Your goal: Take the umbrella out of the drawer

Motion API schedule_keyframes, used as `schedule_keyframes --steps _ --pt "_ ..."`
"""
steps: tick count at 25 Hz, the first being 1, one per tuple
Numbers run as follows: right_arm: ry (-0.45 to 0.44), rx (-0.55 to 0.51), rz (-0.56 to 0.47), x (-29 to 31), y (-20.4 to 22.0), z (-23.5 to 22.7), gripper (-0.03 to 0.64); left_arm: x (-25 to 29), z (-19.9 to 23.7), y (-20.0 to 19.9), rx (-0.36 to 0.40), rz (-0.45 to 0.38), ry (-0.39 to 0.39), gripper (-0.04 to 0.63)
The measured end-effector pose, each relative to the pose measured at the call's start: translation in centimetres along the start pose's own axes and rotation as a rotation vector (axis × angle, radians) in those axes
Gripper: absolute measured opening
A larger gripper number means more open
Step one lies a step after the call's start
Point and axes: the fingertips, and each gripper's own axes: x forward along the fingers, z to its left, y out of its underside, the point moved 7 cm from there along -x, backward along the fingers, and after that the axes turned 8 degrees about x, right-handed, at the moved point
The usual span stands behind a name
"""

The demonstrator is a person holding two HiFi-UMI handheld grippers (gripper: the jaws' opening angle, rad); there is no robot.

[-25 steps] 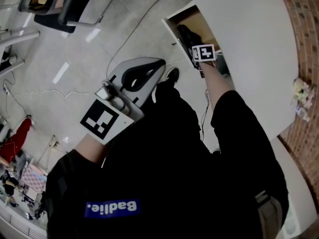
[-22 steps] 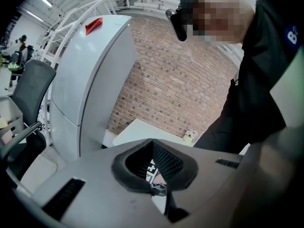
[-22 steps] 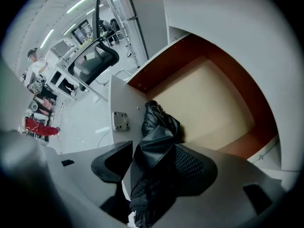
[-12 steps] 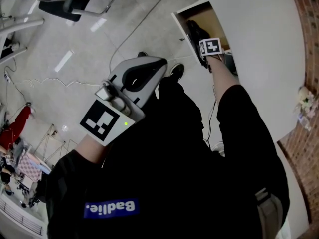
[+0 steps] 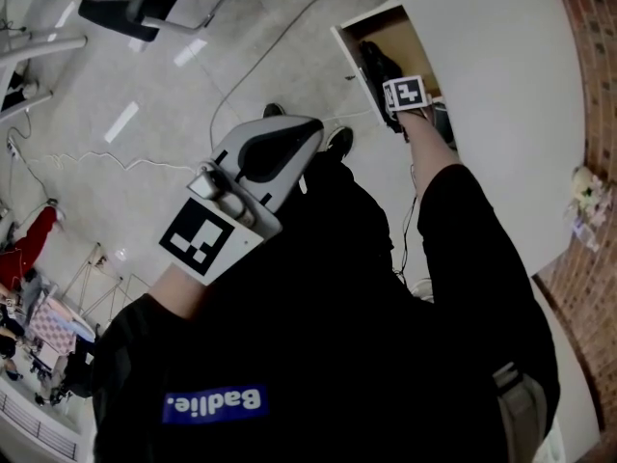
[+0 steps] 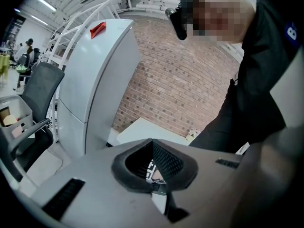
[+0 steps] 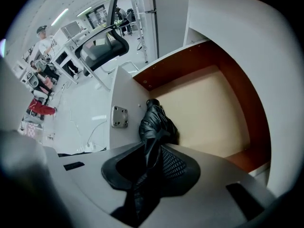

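Note:
A black folded umbrella [image 7: 156, 121] lies at the left front corner of the open drawer [image 7: 213, 103], against its white front panel. My right gripper [image 7: 151, 152] points steeply down into the drawer, and its jaws have just been closing: they now pinch the umbrella's black fabric. From the head view, that gripper [image 5: 389, 90] sits over the umbrella [image 5: 377, 64] inside the drawer [image 5: 386, 29]. My left gripper [image 5: 307, 131] is held up in front of the person's dark top, far from the drawer, jaws together and empty. The left gripper [image 6: 153, 146] view confirms nothing between them.
The drawer sticks out from under a white tabletop [image 5: 492, 85] that runs along a brick wall [image 5: 598, 56]. Cables [image 5: 251, 66] trail across the grey floor. An office chair [image 7: 102, 46] stands beyond the drawer front. A tall white cabinet [image 6: 97, 80] rises to the left.
The right gripper has stayed over the umbrella in the drawer. The left gripper has drifted only slightly. The head view has shifted a little.

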Motion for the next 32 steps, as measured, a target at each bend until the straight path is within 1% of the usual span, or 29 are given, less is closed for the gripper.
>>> schedule_keyframes --steps 2,4,7,8,10,13,16,25,30,32 --pt "-0.009 -0.004 -0.014 -0.4 -0.1 0.4 0.093 -0.2 -0.3 -0.1 0.003 -0.004 0.003 -0.003" --pt "0.018 0.002 0.008 -1.1 0.4 0.2 0.082 -0.4 -0.6 -0.3 0.002 -0.007 0.007 -0.003" --pt "0.022 -0.008 -0.032 -2.1 0.1 0.4 0.067 -0.7 -0.9 -0.5 0.004 -0.011 0.014 -0.003" --pt "0.023 -0.002 -0.030 -2.4 0.3 0.5 0.064 -0.7 -1.0 -0.6 0.006 -0.013 0.018 -0.003" --pt "0.032 0.015 -0.035 -3.1 0.6 0.3 0.061 -0.7 -1.3 -0.9 0.009 -0.017 0.028 -0.003" --pt "0.033 0.032 -0.073 -4.1 0.2 0.4 0.056 -0.7 -1.4 -1.3 0.012 -0.025 0.043 -0.003" --pt "0.035 0.054 -0.073 -5.3 0.4 0.8 0.054 -0.7 -1.4 -1.9 0.018 -0.036 0.060 -0.003" --pt "0.001 0.062 -0.127 -10.4 -0.2 2.9 0.051 -0.6 -1.9 -3.6 0.040 -0.063 0.119 -0.003" --pt "0.040 0.047 -0.142 -14.1 -0.9 3.8 0.049 -0.5 -1.9 -4.7 0.051 -0.091 0.166 -0.003" --pt "0.038 0.045 -0.149 -15.5 -1.2 4.5 0.049 -0.5 -2.2 -5.3 0.061 -0.100 0.184 -0.003"
